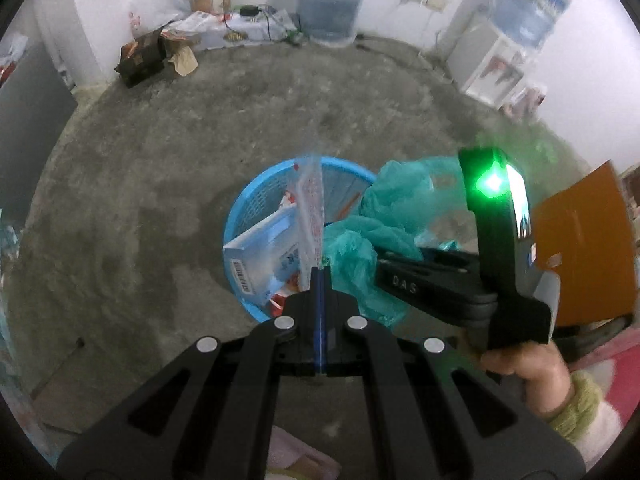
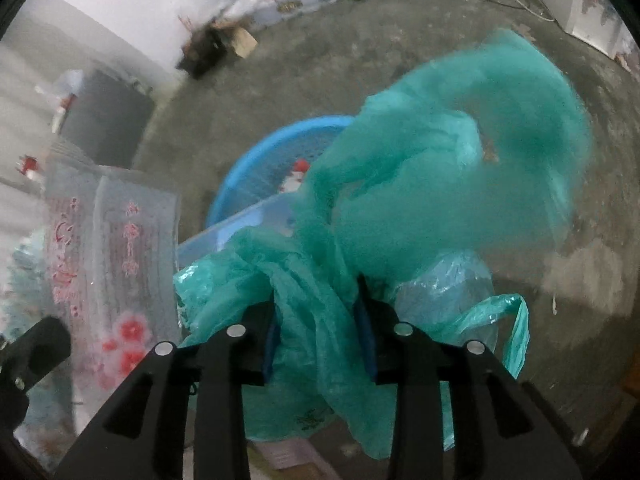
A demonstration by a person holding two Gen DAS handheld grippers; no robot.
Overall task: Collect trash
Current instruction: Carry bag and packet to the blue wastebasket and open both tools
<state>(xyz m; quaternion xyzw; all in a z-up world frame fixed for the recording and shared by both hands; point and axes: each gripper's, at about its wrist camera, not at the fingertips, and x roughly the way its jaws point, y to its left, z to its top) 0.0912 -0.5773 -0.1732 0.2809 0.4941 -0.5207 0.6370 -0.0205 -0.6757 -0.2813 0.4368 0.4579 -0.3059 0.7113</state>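
Left gripper clamped shut on a clear printed bag above the blue basket. Right gripper parted, green bag loose between fingers, billowing past the rim. Likely to drift onto the floor.

Two big blue water jugs stood far off by the white wall (one atop a dispenser); a brown cardboard box lay far left on the concrete floor.
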